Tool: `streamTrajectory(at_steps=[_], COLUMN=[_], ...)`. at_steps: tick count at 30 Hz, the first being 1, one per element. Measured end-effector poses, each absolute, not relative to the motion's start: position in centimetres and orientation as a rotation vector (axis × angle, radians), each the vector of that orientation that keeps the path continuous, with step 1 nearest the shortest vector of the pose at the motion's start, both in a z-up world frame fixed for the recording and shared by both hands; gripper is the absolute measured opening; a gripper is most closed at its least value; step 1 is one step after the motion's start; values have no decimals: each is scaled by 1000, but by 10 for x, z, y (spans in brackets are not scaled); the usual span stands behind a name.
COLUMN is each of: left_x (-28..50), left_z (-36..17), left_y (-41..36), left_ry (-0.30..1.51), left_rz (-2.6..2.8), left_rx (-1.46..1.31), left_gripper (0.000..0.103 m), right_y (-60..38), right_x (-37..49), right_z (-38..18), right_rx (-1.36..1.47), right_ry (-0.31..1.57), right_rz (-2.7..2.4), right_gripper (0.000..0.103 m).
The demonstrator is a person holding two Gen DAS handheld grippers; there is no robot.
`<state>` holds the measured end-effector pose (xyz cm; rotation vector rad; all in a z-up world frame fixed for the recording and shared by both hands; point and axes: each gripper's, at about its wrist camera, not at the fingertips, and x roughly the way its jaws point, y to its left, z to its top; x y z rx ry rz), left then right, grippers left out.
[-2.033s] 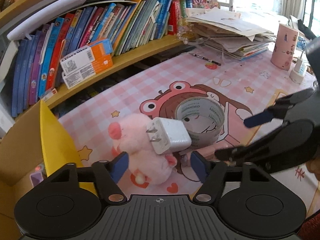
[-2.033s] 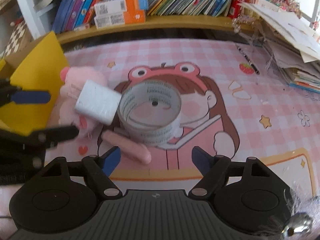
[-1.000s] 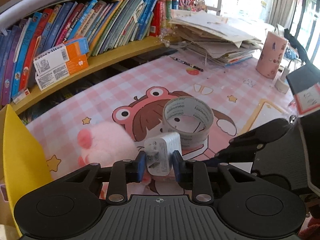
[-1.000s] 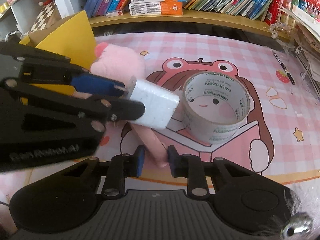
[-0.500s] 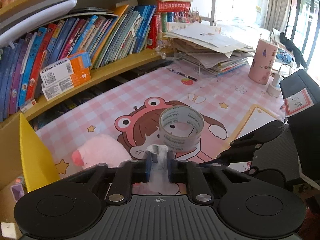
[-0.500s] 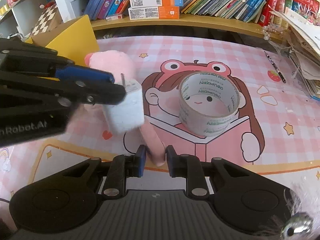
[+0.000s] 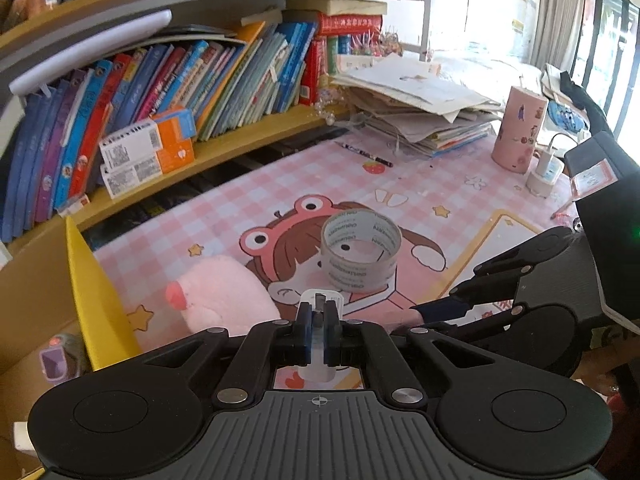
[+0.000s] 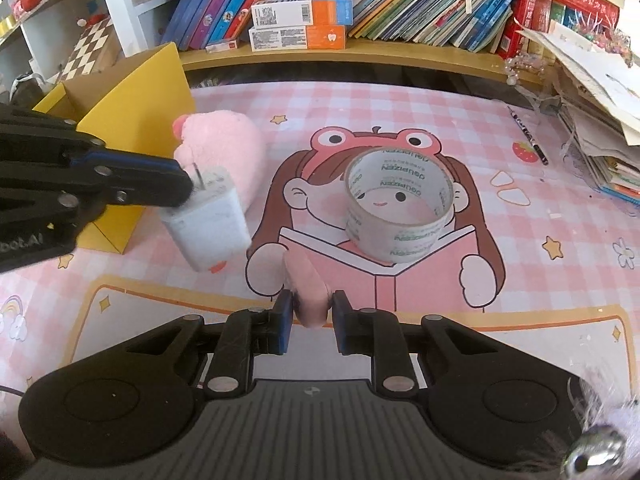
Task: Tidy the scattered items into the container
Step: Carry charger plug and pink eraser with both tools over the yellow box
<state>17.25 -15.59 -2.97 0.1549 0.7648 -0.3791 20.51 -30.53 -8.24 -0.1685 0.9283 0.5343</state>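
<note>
**Q:** Where is the charger relative to the left gripper?

**A:** The left gripper (image 7: 319, 330) is clamped on the white charger plug (image 8: 208, 218), pinching it at its metal prongs. The boxy, matte plastic body hangs below the blue-padded fingers, lifted off the desk mat (image 8: 400, 112), just in front of the yellow container (image 8: 140, 92) on the left.

**Q:** And the right gripper?

**A:** The right gripper (image 8: 308, 318) is closed on the near end of a soft pink cylindrical piece (image 8: 306, 284), smooth and rounded. Its far end points toward the centre of the mat; whether it rests on the mat cannot be told.

**Q:** What else lies around?

**A:** A pink plush toy (image 7: 224, 292), fuzzy and dome-shaped with a red snout, sits on the mat right beside the container's yellow wall. To the right of it, mid-mat, a roll of clear packing tape (image 8: 400, 210) stands on its flat edge, a glossy ring with printed lettering inside the core. The mat is smooth, pink-checked, with a cartoon girl in a frog hat. Inside the cardboard-lined container, a small purple object (image 7: 56, 360) shows at the near left, too blurred to identify.
</note>
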Motion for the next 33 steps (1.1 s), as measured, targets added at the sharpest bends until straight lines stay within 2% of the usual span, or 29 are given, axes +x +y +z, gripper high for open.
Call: streamTrajectory(at_steps=[33], left_x=[87], left_z=[15], left_y=[-115], left_ry=[629], left_rz=[-283], left_rx=[95], left_gripper=[4], right_y=[-295], right_x=[151], right_z=[-27], right_rx=[-209], right_ry=[779], right_rz=[584], right_gripper=[18])
